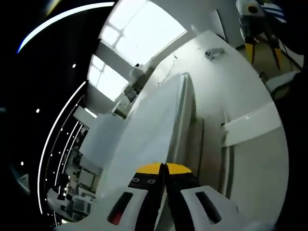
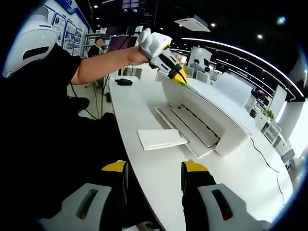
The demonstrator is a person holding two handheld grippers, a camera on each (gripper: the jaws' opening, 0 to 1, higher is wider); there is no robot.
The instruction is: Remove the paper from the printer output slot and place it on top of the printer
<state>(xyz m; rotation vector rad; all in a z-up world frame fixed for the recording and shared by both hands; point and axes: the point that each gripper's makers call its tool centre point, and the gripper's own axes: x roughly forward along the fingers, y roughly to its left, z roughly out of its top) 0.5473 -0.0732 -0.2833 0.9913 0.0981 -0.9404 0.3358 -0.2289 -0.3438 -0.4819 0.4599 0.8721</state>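
My left gripper (image 1: 162, 167) is shut on the near edge of a white sheet of paper (image 1: 149, 125), which runs away from the jaws along the top of the white printer (image 1: 192, 120). In the right gripper view a hand holds that left gripper (image 2: 180, 77) at the far top corner of the printer (image 2: 226, 137); the sheet itself is hard to tell from the lid there. My right gripper (image 2: 154, 172) hangs open over the table edge, well short of the printer, with nothing between its fingers. It also appears far off as the right gripper (image 1: 263, 50).
A flat white panel or sheet (image 2: 161, 138) sticks out of the printer's front tray onto the white table (image 2: 139, 110). A small dark object (image 2: 124, 82) lies farther along the table. A cable (image 2: 264, 154) trails behind the printer. The person's bare arm (image 2: 101, 65) reaches across.
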